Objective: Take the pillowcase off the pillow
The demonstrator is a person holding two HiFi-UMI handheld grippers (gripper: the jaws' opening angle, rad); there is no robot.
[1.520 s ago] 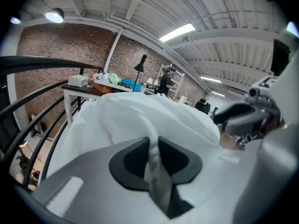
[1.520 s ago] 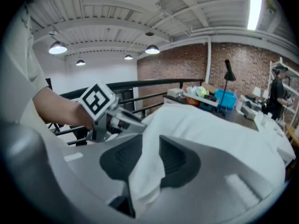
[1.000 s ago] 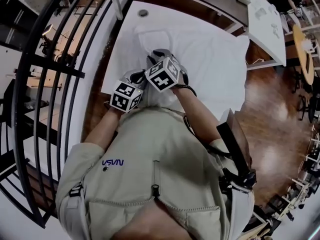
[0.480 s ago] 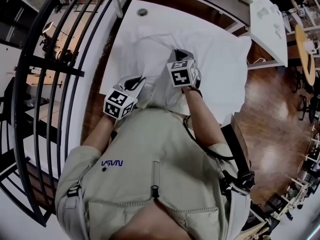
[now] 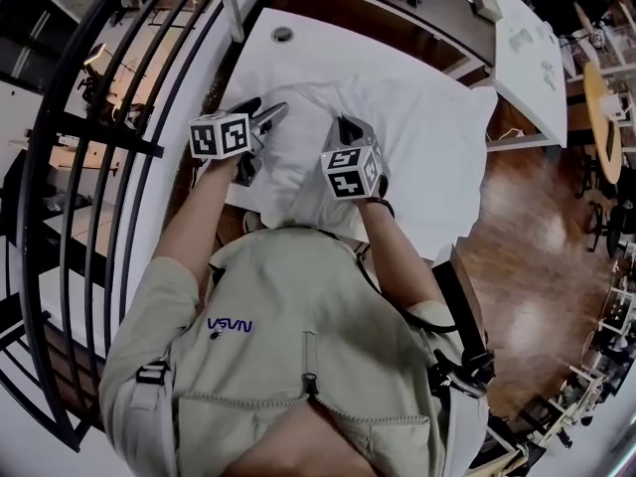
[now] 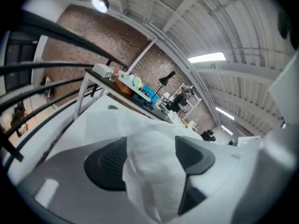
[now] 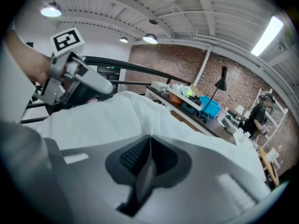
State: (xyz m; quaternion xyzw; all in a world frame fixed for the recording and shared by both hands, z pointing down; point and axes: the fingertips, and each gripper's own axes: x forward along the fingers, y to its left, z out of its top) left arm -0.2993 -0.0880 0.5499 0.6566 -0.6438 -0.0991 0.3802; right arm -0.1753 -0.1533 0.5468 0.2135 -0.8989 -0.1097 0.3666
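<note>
**Left tongs wide open, right tongs shut**

I see the pillow (image 5: 427, 127) lying on the white table (image 5: 298, 53), right in front of the person. Its white pillowcase (image 5: 298, 162) is bunched up at the near end, close to the person's chest.

My left tongs (image 6: 150, 155) have just been opening, and now the jaws stand far apart. A puffy fold of the pillowcase sits between them, but the pads do not squeeze it.

My right tongs (image 7: 148, 155) are closed tight, jaw against jaw. Their tips lie low on the white cloth, and I cannot tell if they pinch any of it.

Both tongs are over the near half of the pillow. The left is at its left edge and the right is near the middle. A black railing (image 5: 99, 167) runs along the left side of the table.
</note>
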